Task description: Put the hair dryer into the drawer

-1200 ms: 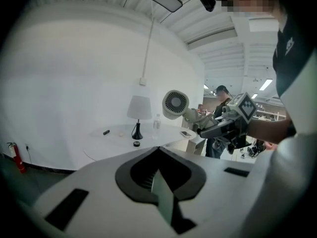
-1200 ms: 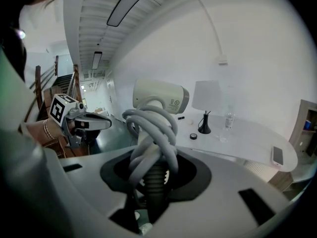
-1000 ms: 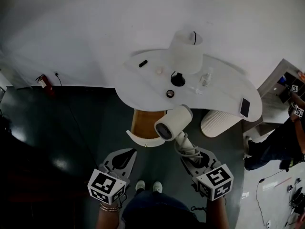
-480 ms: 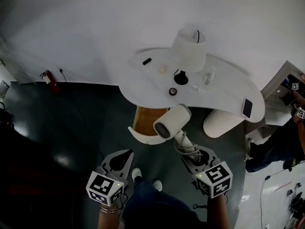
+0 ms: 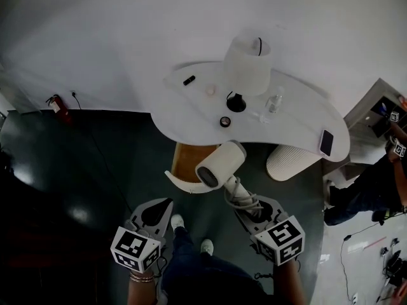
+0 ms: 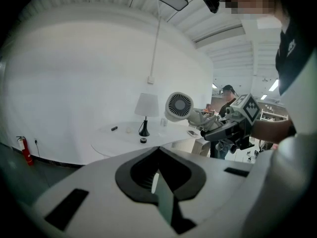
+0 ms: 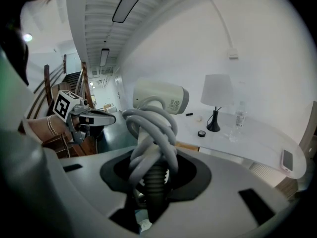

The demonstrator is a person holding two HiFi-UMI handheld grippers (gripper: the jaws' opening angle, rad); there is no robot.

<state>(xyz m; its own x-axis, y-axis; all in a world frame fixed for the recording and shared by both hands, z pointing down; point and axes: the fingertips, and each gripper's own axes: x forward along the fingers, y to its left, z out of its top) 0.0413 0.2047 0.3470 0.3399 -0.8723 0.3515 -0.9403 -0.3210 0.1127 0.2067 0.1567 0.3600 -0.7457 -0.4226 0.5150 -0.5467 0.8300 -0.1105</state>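
Delivery is the step in hand. The right gripper [image 5: 255, 208] is clamped on the cord-wrapped handle of the hair dryer [image 5: 218, 164], which hangs in the air just over the open drawer [image 5: 180, 183] under the white table [image 5: 299, 129]. The left gripper [image 5: 154, 213] hovers near, jaws together on nothing. Next, I'd say, the dryer wants lowering onto the drawer's wooden floor, clear of the table edge. How much room lies inside is hard to see, since the dryer covers part of it.

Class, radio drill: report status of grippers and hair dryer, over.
Left gripper shut, empty. Right gripper shut on cord-wrapped handle of white hair dryer. Dryer held in air near open wood-bottomed drawer; nothing seen between.
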